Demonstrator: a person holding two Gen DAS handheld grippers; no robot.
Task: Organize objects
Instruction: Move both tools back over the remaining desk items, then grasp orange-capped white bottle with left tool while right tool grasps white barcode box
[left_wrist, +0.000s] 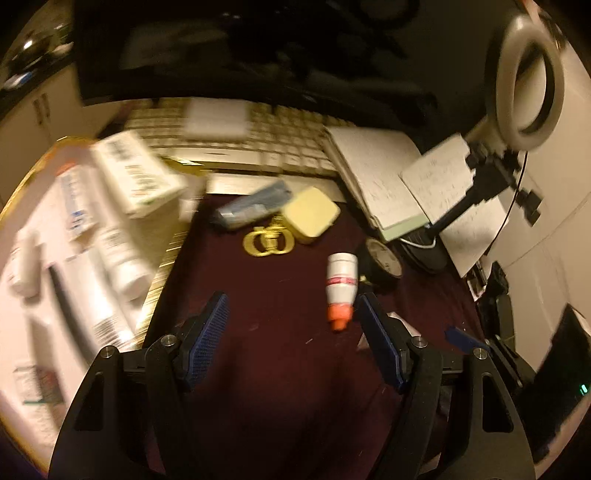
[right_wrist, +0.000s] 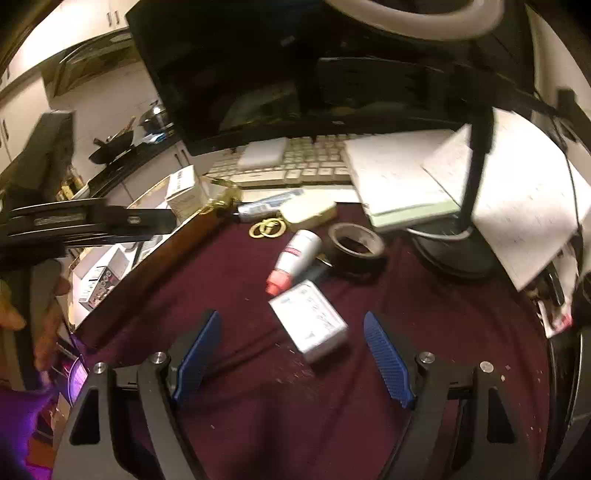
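A white bottle with an orange cap (left_wrist: 341, 290) lies on the maroon cloth (left_wrist: 280, 354), close to the right finger of my open, empty left gripper (left_wrist: 291, 306). It also shows in the right wrist view (right_wrist: 293, 260). A small white box (right_wrist: 310, 319) lies on the cloth between the tips of my open, empty right gripper (right_wrist: 291, 325). A gold double-ring ornament (left_wrist: 267, 242), a yellow square case (left_wrist: 312, 214) and a blue-grey tube (left_wrist: 253, 205) lie further back. A tray (left_wrist: 159, 277) at left holds several white boxes and tubes.
A keyboard (left_wrist: 273, 147) and a dark monitor (left_wrist: 221, 48) stand at the back. Open notebooks (left_wrist: 373, 173) and a ring light on a stand (left_wrist: 528, 77) are at right. A tape roll (right_wrist: 354, 245) lies by the bottle. The left gripper's body (right_wrist: 85, 221) shows at left.
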